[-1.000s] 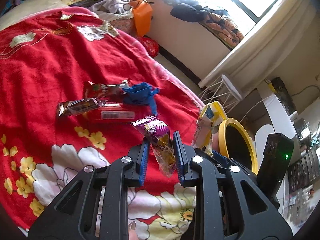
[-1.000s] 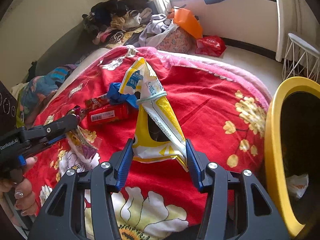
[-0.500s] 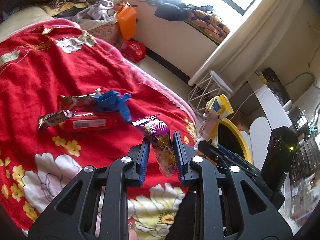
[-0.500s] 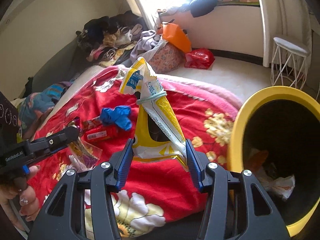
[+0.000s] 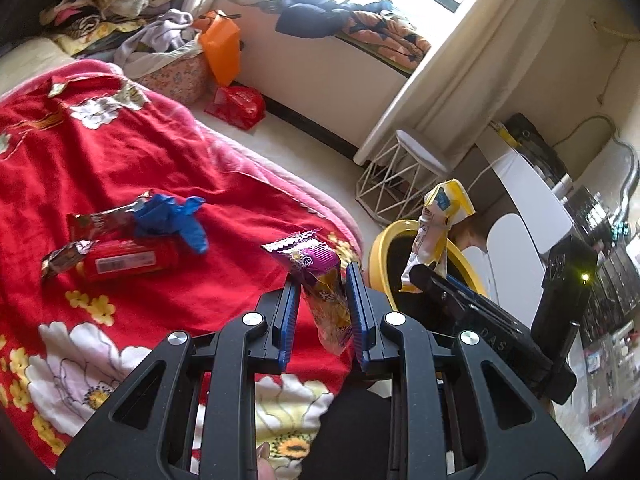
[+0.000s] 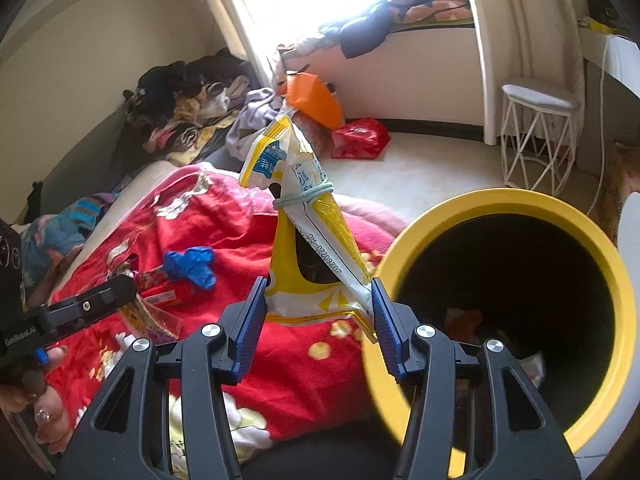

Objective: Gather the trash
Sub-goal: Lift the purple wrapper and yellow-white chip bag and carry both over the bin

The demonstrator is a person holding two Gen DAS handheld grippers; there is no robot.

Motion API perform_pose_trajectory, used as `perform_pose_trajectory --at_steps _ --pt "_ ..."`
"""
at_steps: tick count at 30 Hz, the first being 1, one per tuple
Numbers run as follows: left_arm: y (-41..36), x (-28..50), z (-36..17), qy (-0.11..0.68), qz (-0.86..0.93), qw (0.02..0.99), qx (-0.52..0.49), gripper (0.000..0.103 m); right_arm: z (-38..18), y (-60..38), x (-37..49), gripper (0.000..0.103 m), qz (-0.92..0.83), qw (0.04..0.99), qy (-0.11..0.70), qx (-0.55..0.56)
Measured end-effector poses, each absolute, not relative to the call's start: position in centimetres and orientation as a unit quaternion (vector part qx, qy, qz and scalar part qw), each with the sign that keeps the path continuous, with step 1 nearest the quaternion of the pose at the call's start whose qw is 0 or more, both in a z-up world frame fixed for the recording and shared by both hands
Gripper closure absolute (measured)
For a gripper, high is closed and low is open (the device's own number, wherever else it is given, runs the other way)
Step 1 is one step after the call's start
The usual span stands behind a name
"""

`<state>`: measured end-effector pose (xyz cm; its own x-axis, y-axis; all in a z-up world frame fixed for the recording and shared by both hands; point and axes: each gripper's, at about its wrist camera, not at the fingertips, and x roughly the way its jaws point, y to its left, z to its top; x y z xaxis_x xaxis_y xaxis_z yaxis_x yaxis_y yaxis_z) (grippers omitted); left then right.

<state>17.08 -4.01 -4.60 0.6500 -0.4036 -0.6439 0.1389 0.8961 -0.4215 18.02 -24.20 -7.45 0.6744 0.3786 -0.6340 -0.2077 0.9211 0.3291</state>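
Note:
My left gripper [image 5: 322,312] is shut on a purple snack wrapper [image 5: 320,280] and holds it above the red blanket's edge. My right gripper [image 6: 318,320] is shut on a yellow and white snack bag [image 6: 316,248] tied with a rubber band, just left of the yellow trash bin [image 6: 520,200]. The bag [image 5: 438,232] and bin [image 5: 378,248] also show in the left wrist view. On the blanket lie a blue glove [image 5: 176,216], a red packet [image 5: 128,260] and brown wrappers [image 5: 64,260].
The bin holds some trash [image 6: 464,316]. A white wire stool [image 5: 400,176] stands on the floor by the window wall. A red bag [image 5: 238,106], an orange bag [image 5: 222,44] and piled clothes [image 5: 120,16] lie beyond the bed. A white desk [image 5: 528,200] is at right.
Both grippers have moved right, off the bed toward the yellow bin, each still holding its trash. The bin's opening now fills the right of the right wrist view.

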Motion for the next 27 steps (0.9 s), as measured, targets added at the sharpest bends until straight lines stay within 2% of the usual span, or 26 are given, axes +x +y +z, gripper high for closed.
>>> perform_pose_trajectory --at_steps 27 --pt "-10.5 18.2 -3.6 0.387 -0.213 0.889 -0.124 0.085 -7.3 -32.1 17.3 0.054 0.055 0.923 0.350 0.150"
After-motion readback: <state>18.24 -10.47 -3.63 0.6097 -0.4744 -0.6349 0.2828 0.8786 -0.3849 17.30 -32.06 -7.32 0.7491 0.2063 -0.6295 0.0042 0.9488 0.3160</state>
